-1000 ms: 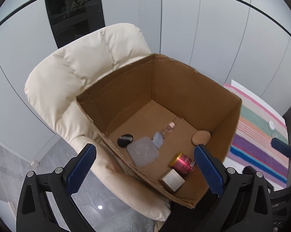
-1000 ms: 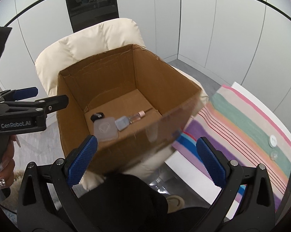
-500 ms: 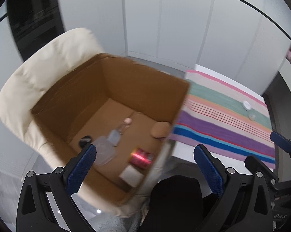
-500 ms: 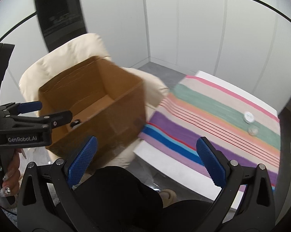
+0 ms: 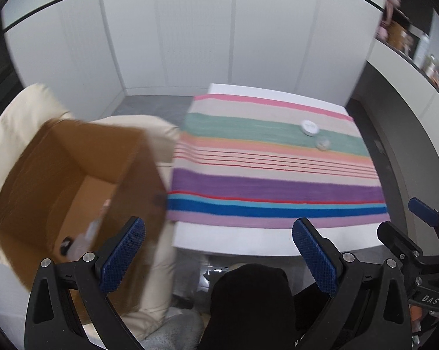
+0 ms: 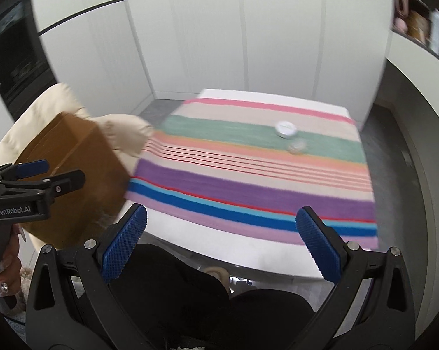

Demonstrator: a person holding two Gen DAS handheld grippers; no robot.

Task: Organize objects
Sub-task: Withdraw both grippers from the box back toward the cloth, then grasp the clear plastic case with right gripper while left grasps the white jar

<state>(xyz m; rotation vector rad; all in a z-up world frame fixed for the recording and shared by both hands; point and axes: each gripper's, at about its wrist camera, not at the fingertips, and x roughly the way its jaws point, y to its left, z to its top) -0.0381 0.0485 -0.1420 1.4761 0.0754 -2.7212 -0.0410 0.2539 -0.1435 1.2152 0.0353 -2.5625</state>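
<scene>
Stage: mid-task, judged | Done: small items (blurred) lie in open brown cardboard box (image 5: 73,180) on cream padded chair (image 5: 12,122) | Left: round white lidded jar (image 6: 286,129) and small clear jar (image 6: 297,147) on striped tablecloth (image 6: 248,180) | Left gripper (image 5: 218,255), right gripper (image 6: 219,245): both spread, empty.

White table (image 5: 237,240) under striped cloth (image 5: 266,186); white round lid (image 5: 309,127) and clear jar (image 5: 323,143) just beside, on green stripe.
</scene>
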